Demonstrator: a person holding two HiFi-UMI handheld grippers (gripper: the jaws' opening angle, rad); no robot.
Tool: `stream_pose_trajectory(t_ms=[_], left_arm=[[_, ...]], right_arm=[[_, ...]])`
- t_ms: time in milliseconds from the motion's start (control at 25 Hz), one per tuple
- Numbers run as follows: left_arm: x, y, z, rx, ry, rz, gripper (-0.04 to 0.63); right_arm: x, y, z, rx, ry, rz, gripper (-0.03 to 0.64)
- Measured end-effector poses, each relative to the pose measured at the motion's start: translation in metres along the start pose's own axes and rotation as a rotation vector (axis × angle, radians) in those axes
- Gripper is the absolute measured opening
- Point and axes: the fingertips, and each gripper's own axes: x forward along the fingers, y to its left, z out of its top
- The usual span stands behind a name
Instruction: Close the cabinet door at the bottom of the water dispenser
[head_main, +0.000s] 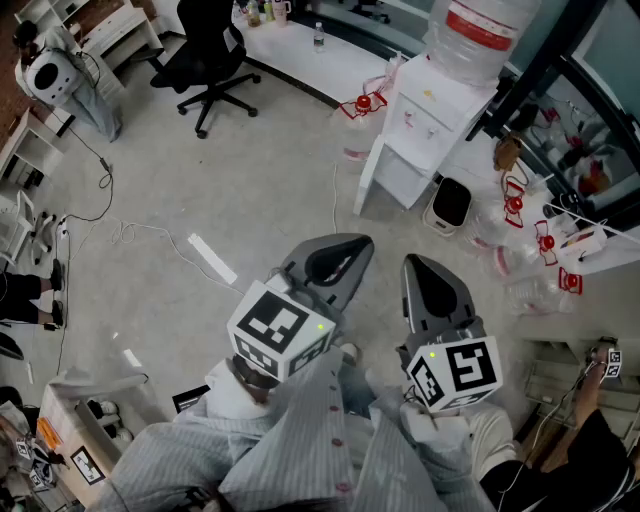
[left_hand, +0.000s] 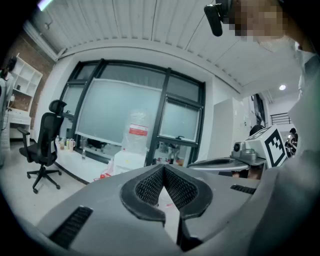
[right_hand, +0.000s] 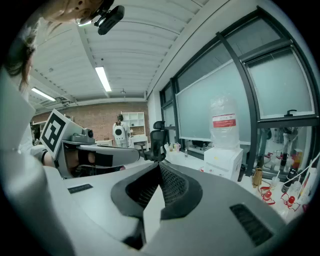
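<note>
The white water dispenser (head_main: 432, 118) with a clear bottle (head_main: 478, 30) on top stands at the upper right of the head view. Its bottom cabinet door (head_main: 368, 178) hangs open, swung out to the left. My left gripper (head_main: 356, 245) and right gripper (head_main: 413, 264) are held close to my body, well short of the dispenser, both pointing toward it. The left gripper (left_hand: 163, 168) is shut with nothing between its jaws, and the dispenser (left_hand: 129, 161) shows far off beyond its tips. The right gripper (right_hand: 160, 165) is also shut and empty, with the dispenser (right_hand: 223, 161) to its right.
A black office chair (head_main: 205, 60) stands at the back left, by a long white desk (head_main: 325, 62). A small black bin (head_main: 450, 203) and several red-capped empty bottles (head_main: 540, 240) sit right of the dispenser. A cable (head_main: 130, 232) and a white strip (head_main: 212, 258) lie on the floor.
</note>
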Motion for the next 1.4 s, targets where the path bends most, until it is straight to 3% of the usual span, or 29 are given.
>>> stream_pose_trajectory(t_ms=[400,760,1040,1400], left_arm=[[-0.001,-0.014,-0.005,-0.001,-0.015,0.046,0.009],[-0.008,0.001,-0.015,-0.028,-0.011,0.129,0.009],[0.029,0.048,-0.011,-0.041,-0.008,0.122,0.009],[0.103,0.144,0.03,-0.019,0.001,0.058,0.009]], right_arm=[[-0.021,-0.011,-0.002,0.0,-0.017,0.017,0.012],[-0.016,-0.019,-0.017,0.023,0.01,0.058,0.012],[0.036,-0.042,-0.017,0.027,0.038,0.055,0.012],[0.141,-0.099,0.018,0.027,0.042,-0.006,0.012]])
